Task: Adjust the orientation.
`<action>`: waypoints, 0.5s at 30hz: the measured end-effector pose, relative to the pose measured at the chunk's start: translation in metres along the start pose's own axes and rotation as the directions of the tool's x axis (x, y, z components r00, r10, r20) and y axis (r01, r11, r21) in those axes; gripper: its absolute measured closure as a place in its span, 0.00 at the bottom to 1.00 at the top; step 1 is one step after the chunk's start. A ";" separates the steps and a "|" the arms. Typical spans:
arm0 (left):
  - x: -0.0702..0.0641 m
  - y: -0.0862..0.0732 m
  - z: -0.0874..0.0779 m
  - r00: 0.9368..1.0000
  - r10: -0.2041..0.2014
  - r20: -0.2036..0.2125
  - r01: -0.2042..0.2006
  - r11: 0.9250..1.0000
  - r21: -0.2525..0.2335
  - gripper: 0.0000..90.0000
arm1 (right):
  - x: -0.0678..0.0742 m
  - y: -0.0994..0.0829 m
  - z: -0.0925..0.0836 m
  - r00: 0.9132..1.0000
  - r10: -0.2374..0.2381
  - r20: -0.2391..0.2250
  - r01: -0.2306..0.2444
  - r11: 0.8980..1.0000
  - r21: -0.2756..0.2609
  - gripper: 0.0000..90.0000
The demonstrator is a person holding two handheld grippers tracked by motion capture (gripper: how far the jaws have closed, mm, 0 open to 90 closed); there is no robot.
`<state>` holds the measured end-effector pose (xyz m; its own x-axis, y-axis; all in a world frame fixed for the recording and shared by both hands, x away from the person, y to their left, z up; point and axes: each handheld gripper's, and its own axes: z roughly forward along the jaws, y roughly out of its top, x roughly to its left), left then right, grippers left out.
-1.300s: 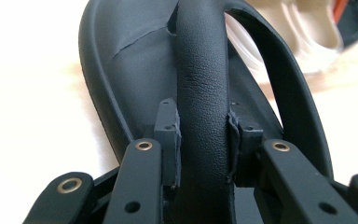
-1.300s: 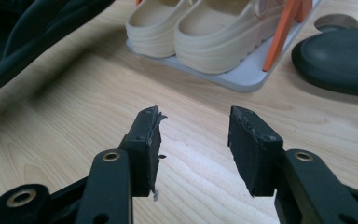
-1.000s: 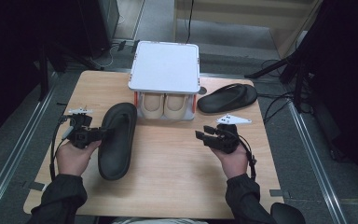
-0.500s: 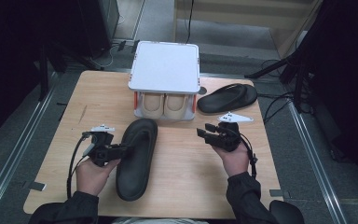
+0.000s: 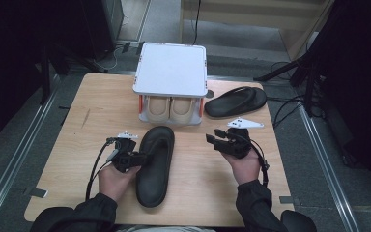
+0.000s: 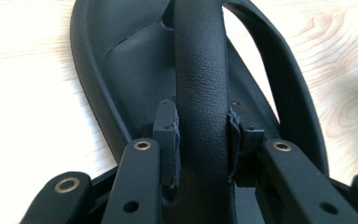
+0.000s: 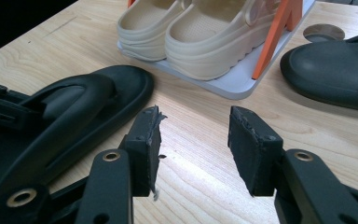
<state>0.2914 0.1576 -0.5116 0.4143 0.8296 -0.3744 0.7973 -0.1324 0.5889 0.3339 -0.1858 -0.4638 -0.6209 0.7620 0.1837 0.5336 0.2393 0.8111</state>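
Black flip-flop (image 5: pixel 154 164): carried from the desk's (image 5: pixel 77 159) left side to its centre, before the shoe rack (image 5: pixel 171 72). Left gripper (image 5: pixel 134 159) jaws clenched on its strap (image 6: pixel 200 88). Right gripper (image 5: pixel 220 140) jaws released, idle. Mate (image 5: pixel 234 101) waits beside rack; pairing likely next.

Black flip-flop sandals: two counted, one (image 5: pixel 154 164) at table centre, second (image 5: pixel 235 101) at far right edge. Beige clogs (image 5: pixel 170 108): two counted, one pair, side by side on rack's lower level. White rack (image 5: pixel 171 70) with orange posts: one. Handheld grippers: two, left gripper (image 5: pixel 136 158) and right gripper (image 5: pixel 216 137). Wooden table (image 5: pixel 77 140): one. Hands: two.
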 end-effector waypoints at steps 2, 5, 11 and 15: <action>-0.001 -0.001 0.003 1.000 0.001 0.006 -0.001 1.000 0.012 0.77 | 0.000 0.000 -0.001 1.000 0.004 0.003 -0.004 1.000 0.003 0.61; -0.001 0.000 0.005 1.000 -0.004 0.013 0.003 1.000 0.013 0.74 | 0.000 -0.001 -0.002 1.000 -0.001 0.006 0.001 1.000 -0.001 0.61; -0.004 0.005 0.005 0.999 0.039 0.026 -0.040 0.999 0.037 0.59 | -0.001 -0.002 -0.004 1.000 0.014 0.002 -0.014 1.000 -0.009 0.62; -0.009 0.009 0.001 0.998 0.062 0.030 -0.063 0.997 0.039 0.55 | -0.002 -0.002 -0.006 1.000 0.020 0.005 -0.020 1.000 -0.011 0.63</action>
<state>0.2952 0.1487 -0.5041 0.4759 0.8029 -0.3589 0.7862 -0.2054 0.5829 0.3310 -0.1916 -0.4627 -0.6072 0.7696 0.1975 0.5396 0.2169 0.8135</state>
